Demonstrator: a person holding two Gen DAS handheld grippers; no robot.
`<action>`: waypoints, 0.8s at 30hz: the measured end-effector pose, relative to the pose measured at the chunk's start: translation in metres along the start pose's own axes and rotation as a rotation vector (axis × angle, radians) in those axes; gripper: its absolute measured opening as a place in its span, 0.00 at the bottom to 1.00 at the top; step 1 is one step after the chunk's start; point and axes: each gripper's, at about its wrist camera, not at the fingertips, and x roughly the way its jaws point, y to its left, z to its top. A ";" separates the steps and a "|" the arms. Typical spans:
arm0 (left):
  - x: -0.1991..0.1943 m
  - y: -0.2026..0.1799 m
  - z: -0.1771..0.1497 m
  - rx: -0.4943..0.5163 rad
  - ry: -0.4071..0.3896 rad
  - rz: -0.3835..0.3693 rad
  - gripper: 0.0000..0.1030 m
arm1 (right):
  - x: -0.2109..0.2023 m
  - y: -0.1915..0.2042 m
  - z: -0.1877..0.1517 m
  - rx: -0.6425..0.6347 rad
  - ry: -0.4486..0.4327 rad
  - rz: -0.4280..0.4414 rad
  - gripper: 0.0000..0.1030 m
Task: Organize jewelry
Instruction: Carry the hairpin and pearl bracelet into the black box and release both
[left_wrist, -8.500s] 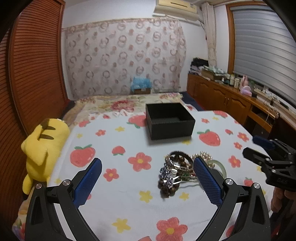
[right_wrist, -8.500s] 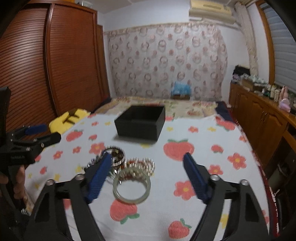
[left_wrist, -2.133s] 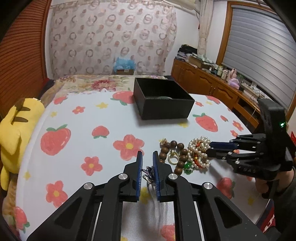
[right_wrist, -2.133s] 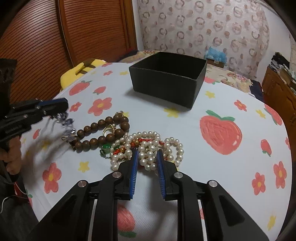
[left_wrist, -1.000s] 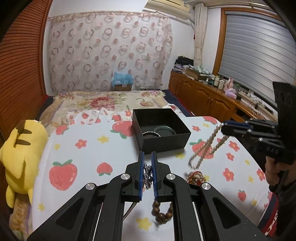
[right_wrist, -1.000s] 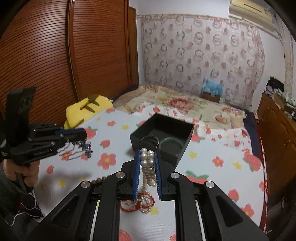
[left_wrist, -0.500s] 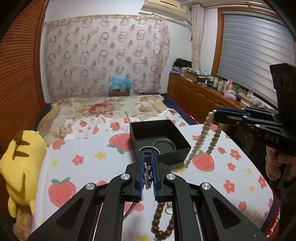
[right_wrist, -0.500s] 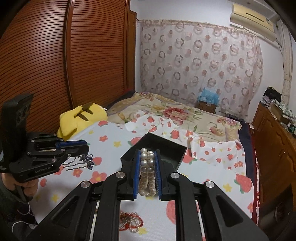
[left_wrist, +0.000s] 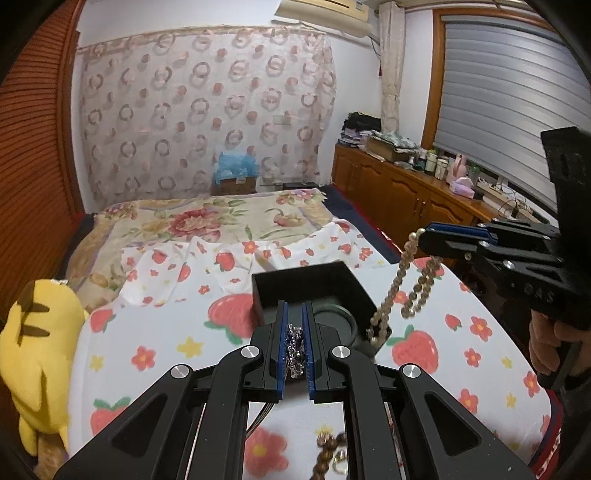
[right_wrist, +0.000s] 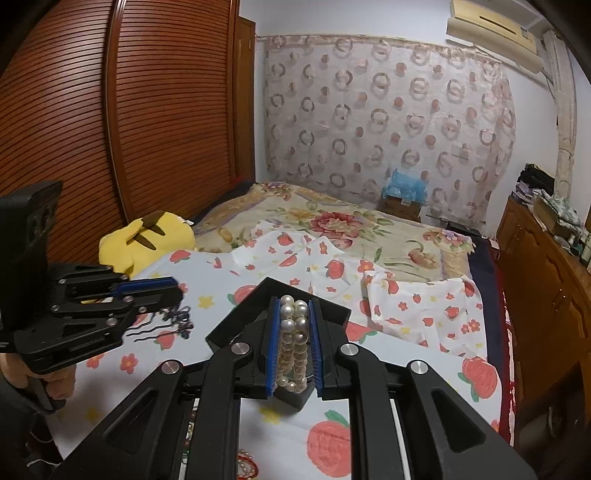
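Left hand-held gripper (left_wrist: 294, 332): blue pads pressed together on a silver hair ornament (left_wrist: 294, 347), which sits between the pads and is raised clear of the strawberry-print sheet (left_wrist: 155, 332). Seen from the right wrist, its dark beaded end and wavy pins dangle just below the pad tips.

Right hand-held gripper (right_wrist: 294, 325): pinching a pearl strand (right_wrist: 293, 343), several rows of pearls stacked between the pads. In the left wrist view the strand's loops hang from the pad tips, beside the right wall of the black box (left_wrist: 295, 284). The box lies just beyond both grippers' tips; a dark ring (left_wrist: 332, 325) rests inside.

Wooden beads (left_wrist: 327, 458) and possibly a small gold ring remain on the sheet at the near edge; blurred.

Versus two seconds ago: both pieces were then low at the jewelry pile, the pearls on the sheet. Now both are lifted and carried to the box, which looms closer in both views.
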 end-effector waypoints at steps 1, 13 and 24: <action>0.005 -0.001 0.003 0.003 0.003 0.000 0.07 | 0.000 -0.002 -0.001 0.003 0.000 0.000 0.16; 0.065 -0.008 0.028 -0.005 0.049 -0.014 0.07 | 0.001 -0.021 -0.007 0.013 -0.014 0.026 0.16; 0.098 -0.005 0.037 -0.043 0.079 -0.044 0.07 | 0.010 -0.030 -0.008 0.037 -0.019 0.063 0.16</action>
